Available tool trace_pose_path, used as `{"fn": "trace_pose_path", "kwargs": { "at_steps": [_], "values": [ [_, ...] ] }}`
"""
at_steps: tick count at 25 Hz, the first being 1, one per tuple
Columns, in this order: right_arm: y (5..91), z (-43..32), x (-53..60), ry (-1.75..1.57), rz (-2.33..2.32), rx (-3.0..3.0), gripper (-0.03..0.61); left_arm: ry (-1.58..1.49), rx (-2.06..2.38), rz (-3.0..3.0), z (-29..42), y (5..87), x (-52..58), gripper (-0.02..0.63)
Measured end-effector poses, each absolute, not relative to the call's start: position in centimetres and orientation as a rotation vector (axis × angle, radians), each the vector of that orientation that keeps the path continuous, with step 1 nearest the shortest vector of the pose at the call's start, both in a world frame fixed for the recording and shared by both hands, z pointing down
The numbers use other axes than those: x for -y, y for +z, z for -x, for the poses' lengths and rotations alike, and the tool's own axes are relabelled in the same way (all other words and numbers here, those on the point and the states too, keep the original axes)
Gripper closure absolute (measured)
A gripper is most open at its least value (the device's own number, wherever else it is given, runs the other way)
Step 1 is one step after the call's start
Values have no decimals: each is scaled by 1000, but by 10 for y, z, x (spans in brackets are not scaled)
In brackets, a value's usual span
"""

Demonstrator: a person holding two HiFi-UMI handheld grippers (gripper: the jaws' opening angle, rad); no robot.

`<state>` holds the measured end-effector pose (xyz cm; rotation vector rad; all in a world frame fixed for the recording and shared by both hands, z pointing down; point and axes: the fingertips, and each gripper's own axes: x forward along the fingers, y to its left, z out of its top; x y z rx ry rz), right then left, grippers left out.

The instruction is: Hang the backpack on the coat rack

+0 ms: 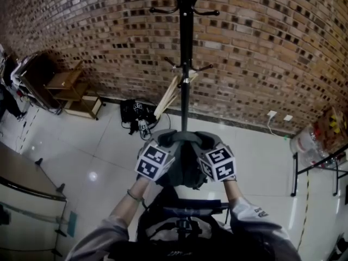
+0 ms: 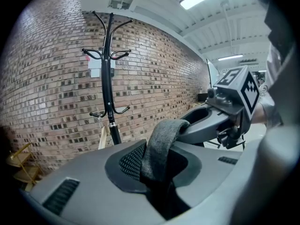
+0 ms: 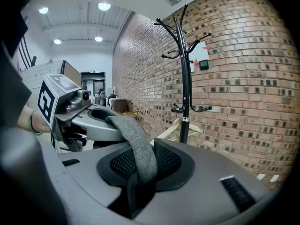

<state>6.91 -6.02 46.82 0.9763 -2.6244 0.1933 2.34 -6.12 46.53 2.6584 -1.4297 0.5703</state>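
Observation:
The black coat rack point(image 1: 185, 64) stands ahead against the brick wall, with hooks at two heights. The dark grey backpack point(image 1: 184, 173) hangs between my two grippers in front of its pole. My left gripper point(image 1: 163, 148) and right gripper point(image 1: 209, 148) each pinch an end of the backpack's grey top strap point(image 1: 184, 137). In the left gripper view the strap point(image 2: 161, 144) arches out of the left gripper point(image 2: 159, 175) toward the right gripper point(image 2: 234, 102), with the rack point(image 2: 108, 93) beyond. In the right gripper view the strap point(image 3: 136, 146) runs from the right gripper point(image 3: 140, 184) across to the left gripper point(image 3: 70, 109).
A black bag point(image 1: 136, 113) lies on the white tile floor at the rack's foot, beside leaning wooden slats point(image 1: 168, 97). A low wooden shelf point(image 1: 70, 91) stands at the left wall. A table edge point(image 1: 22, 173) is near left; a metal stand point(image 1: 321, 162) with bags is right.

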Motion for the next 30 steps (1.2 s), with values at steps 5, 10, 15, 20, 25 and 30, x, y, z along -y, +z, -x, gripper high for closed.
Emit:
{"fn": "trace_pose_path", "kwargs": {
  "at_steps": [5,10,15,20,25,30],
  "values": [
    [467,-56,99,204,-1020,2622,472,563,1393,-2703,-11,463,102,534],
    [459,-39,147,208,-1095,2605,472,578,1333,-2761,5,455,152,534],
    [450,-22,192,202,-1173,2580,472,588,1260,-2826,22,445,199,534],
    [447,-11,227,182,-1237,2542,472,591,1184,-2884,33,442,236,534],
    [455,-8,247,222,-1290,2496,472,600,1106,-2922,36,446,260,532],
    [455,-9,260,236,-1308,2459,473,593,1048,-2950,34,447,277,534]
  ]
}}
